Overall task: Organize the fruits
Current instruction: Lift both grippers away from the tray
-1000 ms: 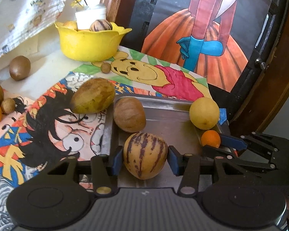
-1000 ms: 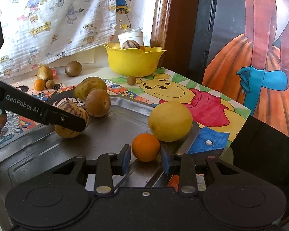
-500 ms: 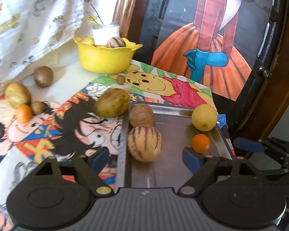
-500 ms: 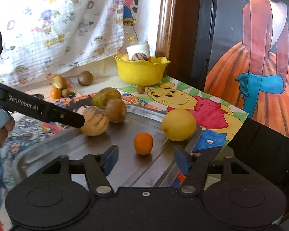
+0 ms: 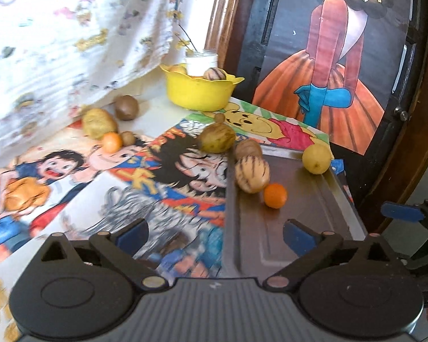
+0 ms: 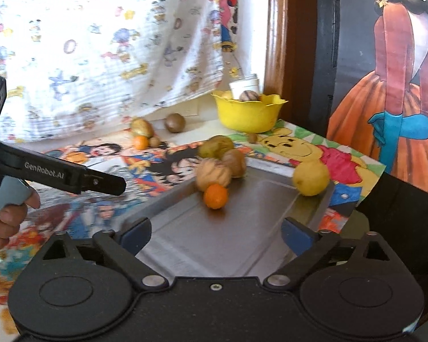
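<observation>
A metal tray point(image 6: 242, 239) holds a striped melon-like fruit point(image 5: 252, 173), a brown fruit point(image 5: 247, 148), a small orange point(image 6: 215, 196) beside the striped one, and a yellow lemon point(image 6: 311, 178) at the far corner. A green-brown fruit point(image 5: 216, 138) lies on the mat just off the tray. My left gripper point(image 5: 215, 235) hangs back over the tray's near left edge, its jaws opening with nothing between them. Over the tray's near end, my right gripper point(image 6: 216, 234) is also opening and holds nothing.
A yellow bowl point(image 5: 198, 91) with fruit stands at the back by a white jar point(image 6: 244, 87). Several more fruits point(image 5: 100, 124) lie at the back left on the cartoon mats point(image 5: 157, 176). A hand point(image 6: 5, 222) grips the left tool. A painted panel point(image 6: 399, 99) stands behind.
The left jaws let go of the striped fruit and the right jaws let go of the orange. Both grippers drew back and spread wide. The orange now lies beside the striped fruit.
</observation>
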The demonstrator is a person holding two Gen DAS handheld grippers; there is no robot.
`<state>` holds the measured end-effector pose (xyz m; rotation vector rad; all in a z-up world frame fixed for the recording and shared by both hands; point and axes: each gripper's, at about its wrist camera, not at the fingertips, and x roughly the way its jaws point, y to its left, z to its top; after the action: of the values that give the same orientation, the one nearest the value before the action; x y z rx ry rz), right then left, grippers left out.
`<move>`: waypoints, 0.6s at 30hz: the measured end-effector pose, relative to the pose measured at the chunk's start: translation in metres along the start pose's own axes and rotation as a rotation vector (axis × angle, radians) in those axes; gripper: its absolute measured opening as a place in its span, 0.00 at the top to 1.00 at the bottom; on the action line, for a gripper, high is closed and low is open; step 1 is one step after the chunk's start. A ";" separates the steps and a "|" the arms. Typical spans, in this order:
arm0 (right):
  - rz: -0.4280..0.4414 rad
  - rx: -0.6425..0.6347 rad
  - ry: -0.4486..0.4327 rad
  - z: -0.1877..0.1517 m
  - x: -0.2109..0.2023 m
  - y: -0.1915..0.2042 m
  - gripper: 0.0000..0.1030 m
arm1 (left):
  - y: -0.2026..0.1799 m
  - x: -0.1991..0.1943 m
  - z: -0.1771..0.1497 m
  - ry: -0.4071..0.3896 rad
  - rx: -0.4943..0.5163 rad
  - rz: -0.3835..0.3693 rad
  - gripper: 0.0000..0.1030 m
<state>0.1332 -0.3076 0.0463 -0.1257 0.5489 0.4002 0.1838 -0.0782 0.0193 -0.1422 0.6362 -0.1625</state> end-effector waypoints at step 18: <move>0.073 0.008 0.097 -0.032 -0.029 0.088 0.01 | 0.050 -0.084 -0.061 -0.007 -0.052 0.087 0.00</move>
<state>0.0599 -0.2442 0.0334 -0.1183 0.6521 0.4644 0.0864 -0.0177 0.0101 -0.1651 0.6384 -0.0611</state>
